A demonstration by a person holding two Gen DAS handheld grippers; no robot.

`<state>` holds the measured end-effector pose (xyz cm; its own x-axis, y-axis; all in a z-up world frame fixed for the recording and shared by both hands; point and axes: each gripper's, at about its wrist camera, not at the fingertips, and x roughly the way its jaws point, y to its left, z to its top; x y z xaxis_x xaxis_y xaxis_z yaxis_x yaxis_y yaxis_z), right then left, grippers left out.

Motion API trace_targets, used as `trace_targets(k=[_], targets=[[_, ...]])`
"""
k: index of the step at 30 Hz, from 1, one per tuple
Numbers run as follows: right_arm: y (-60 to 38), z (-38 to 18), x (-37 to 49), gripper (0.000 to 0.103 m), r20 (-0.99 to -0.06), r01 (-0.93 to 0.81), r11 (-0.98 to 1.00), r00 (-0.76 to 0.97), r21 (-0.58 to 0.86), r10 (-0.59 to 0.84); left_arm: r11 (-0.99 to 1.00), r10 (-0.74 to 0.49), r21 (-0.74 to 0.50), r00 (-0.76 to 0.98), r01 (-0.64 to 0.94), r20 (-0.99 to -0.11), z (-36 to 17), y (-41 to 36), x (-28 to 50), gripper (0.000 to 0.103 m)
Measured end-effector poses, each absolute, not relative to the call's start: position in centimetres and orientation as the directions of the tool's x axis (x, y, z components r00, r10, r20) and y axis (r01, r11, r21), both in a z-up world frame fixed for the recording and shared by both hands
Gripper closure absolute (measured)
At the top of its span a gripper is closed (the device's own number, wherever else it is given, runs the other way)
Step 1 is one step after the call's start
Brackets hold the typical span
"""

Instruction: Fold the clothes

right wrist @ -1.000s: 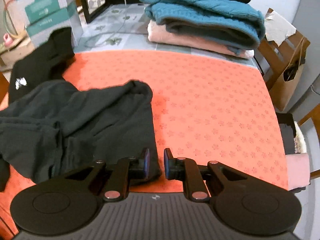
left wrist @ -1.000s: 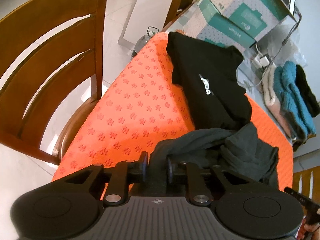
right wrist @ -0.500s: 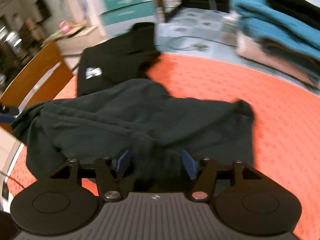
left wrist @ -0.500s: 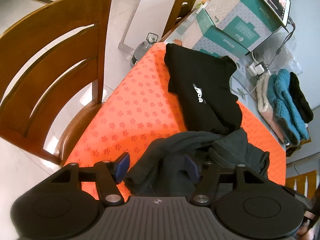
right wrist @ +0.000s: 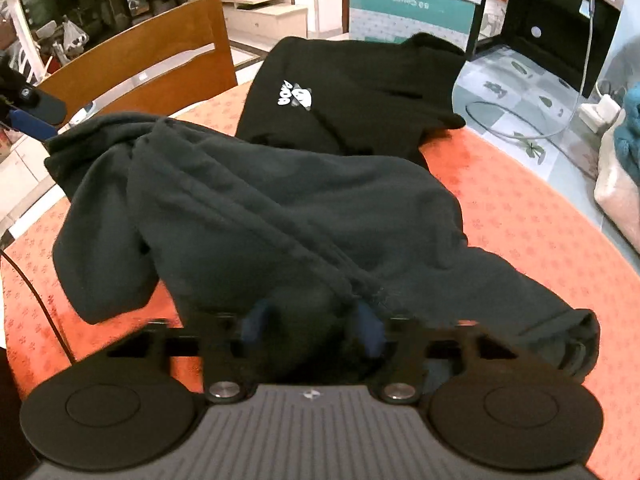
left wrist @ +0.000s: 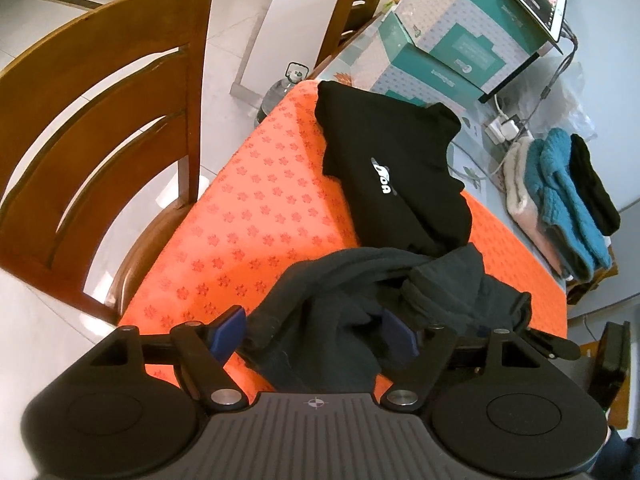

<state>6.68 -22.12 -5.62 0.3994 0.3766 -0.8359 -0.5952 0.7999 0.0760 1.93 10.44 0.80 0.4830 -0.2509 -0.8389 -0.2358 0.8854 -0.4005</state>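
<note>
A: Left claw point(left wrist: 314, 334) – jaws have just been opening and stand wide apart; dark grey garment point(left wrist: 380, 292) bunched between the blue pads, not pinched.
B: Right claw point(right wrist: 314, 320)?
A: Jaws have just been closing. Cloth fills the gap and creases run into it – I read it as clamped on a gathered fold of the same garment, though that view is a bit blurred.
B: Where's the garment?
A: Crumpled on the orange mat point(left wrist: 256, 216) on the bench, near edge. Far side touches or overlaps the black logo shirt point(right wrist: 344, 92). Wooden chair point(left wrist: 104, 140) off to the left.
B: Handling?
A: Soft, light, floppy, fleece-like. It'll sag and drag, no stiffness. Best taken at a hem or corner, one claw at each end, then pulled taut.
B: Orientation?
A: Long axis looks roughly left–right across the mat in the right view, with a narrow end trailing lower right. Which end is which – can't tell.
</note>
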Motion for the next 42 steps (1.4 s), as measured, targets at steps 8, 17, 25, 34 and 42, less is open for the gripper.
trace_targets(k=[8, 17, 25, 34, 42], targets=[[-24.2, -2.8, 2.4, 0.099, -0.792, -0.554, 0.816, 0.418, 0.165, 0.444, 0.889, -0.274, -0.406, 0.463, -0.212, -0.843, 0.5, 9.4, 1.8, 0.026], [-27.0, -1.0, -4.8, 0.099, -0.809, -0.485, 0.854, 0.416, 0.189, 0.415, 0.902, -0.287, -0.397, 0.453, -0.168, -0.844, 0.4, 8.3, 1.8, 0.026], [-34.7, -1.0, -10.1, 0.099, -0.877, -0.273, 0.951, 0.409, 0.146, 0.252, 0.903, -0.325, -0.41, 0.419, -0.13, -0.848, -0.6, 6.9, 1.4, 0.026], [-38.1, -4.2, -15.2, 0.099, -0.938, -0.129, 0.992, 0.341, 0.016, 0.059, 0.909, -0.374, -0.416, 0.37, -0.036, -0.85, -1.5, 3.4, 1.5, 0.026], [-40.8, -3.2, -14.5, 0.1, -0.904, -0.001, 0.997, 0.423, -0.073, -0.066, 0.912, -0.397, -0.409, 0.329, 0.038, -0.857, -2.2, 0.8, 2.1, 0.026]])
